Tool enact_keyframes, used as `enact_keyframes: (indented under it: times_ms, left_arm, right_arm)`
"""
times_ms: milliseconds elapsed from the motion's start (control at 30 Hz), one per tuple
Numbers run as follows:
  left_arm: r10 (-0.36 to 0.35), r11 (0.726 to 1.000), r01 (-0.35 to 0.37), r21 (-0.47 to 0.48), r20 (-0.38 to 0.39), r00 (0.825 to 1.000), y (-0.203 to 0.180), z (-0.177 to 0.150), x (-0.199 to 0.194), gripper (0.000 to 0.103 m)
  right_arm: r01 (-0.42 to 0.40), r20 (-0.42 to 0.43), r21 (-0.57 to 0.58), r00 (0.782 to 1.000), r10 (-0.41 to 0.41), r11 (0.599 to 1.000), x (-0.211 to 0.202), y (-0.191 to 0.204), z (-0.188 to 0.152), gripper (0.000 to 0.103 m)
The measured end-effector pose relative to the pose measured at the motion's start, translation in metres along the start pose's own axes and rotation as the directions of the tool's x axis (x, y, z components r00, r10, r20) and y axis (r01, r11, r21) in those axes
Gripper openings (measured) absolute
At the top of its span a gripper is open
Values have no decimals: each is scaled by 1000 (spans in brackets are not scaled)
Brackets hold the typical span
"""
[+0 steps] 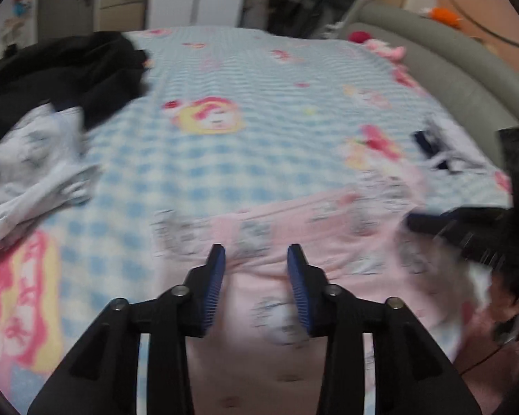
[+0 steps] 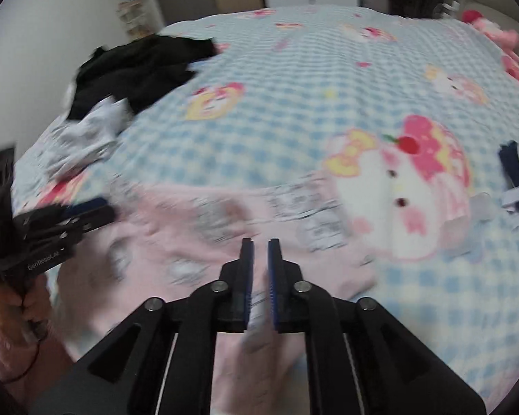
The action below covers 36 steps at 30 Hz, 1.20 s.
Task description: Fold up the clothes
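Lying rumpled, pink printed garment (image 2: 204, 242)

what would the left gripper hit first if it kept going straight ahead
Most likely the pink garment on the bed: the left gripper, jaws open, points straight over it. Blur makes the depth unclear.

Both wrist views look closely down the same bed (image 1: 259, 69).

Open left claw (image 1: 256, 259) over pink garment (image 1: 287, 228)
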<state>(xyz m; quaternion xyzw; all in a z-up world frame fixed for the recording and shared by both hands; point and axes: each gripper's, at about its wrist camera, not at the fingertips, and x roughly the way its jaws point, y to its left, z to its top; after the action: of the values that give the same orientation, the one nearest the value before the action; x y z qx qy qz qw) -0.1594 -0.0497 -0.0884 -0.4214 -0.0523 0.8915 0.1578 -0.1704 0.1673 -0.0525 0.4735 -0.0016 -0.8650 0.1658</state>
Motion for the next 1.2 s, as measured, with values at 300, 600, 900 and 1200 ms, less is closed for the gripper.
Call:
enact_keyframes:
  times_ms: [300, 600, 900, 1200]
  left_arm:
    - [236, 972, -236, 11, -94, 967, 25, 41, 32, 38]
    - [-48, 996, 55, 64, -96, 994, -23, 15, 4, 37]
    - [44, 999, -42, 18, -157, 987, -22, 15, 49, 32]
    - [46, 991, -51, -128, -39, 998, -13, -33, -33, 40]
  right_arm:
    - [90, -109, -84, 989, -98, 992, 54, 19, -1, 2]
    - [4, 0, -2, 1000, -4, 1000, 6, 3, -5, 11]
    - [64, -77, -40, 995, -67, 997, 26, 0, -35, 5]
    - [-7, 18, 58, 1000, 6, 998, -49, -19, -63, 22]
